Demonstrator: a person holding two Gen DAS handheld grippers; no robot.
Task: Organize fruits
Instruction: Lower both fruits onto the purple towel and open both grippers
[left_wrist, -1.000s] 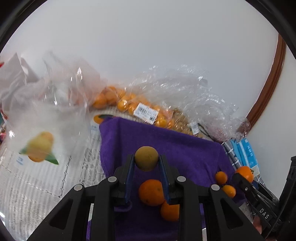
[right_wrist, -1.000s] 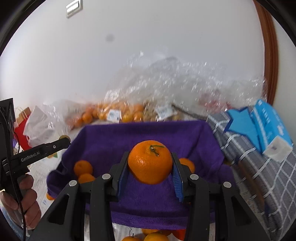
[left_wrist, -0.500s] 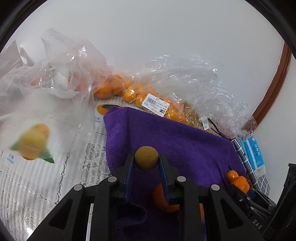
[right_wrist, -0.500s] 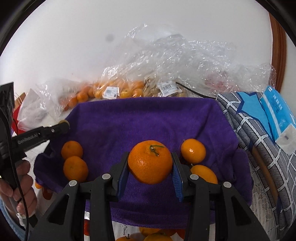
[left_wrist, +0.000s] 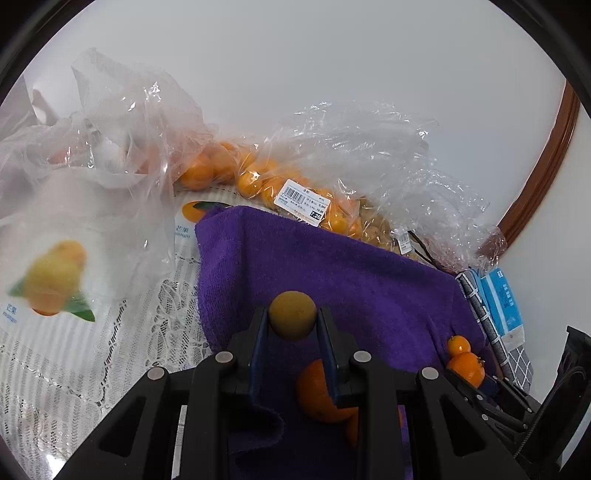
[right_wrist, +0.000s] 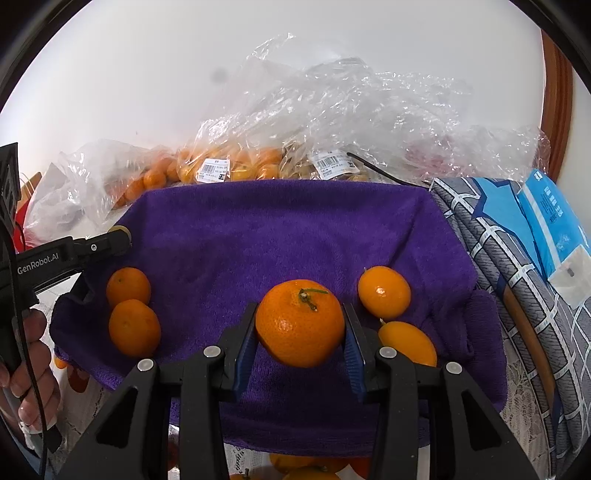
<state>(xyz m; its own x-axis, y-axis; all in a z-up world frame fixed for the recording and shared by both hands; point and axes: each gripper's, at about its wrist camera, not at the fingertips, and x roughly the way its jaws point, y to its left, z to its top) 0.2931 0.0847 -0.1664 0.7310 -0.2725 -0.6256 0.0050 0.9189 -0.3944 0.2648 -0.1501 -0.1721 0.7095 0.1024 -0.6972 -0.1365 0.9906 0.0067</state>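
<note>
Tangerine (right_wrist: 300, 328) fills right tool (right_wrist: 300, 332); left tool (left_wrist: 291, 325) pinches brownish fruit (left_wrist: 292, 314) above towel (right_wrist: 280, 229) edge.

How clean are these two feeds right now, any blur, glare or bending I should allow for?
Left wrist view: the printed fruit bag at the left is blurred, while the brownish fruit in the left tool is sharp. Right wrist view: crisp on the held orange in the right tool, with white glare on the plastic bags. Both views: fisheye bends the edges, dark corners.
</note>
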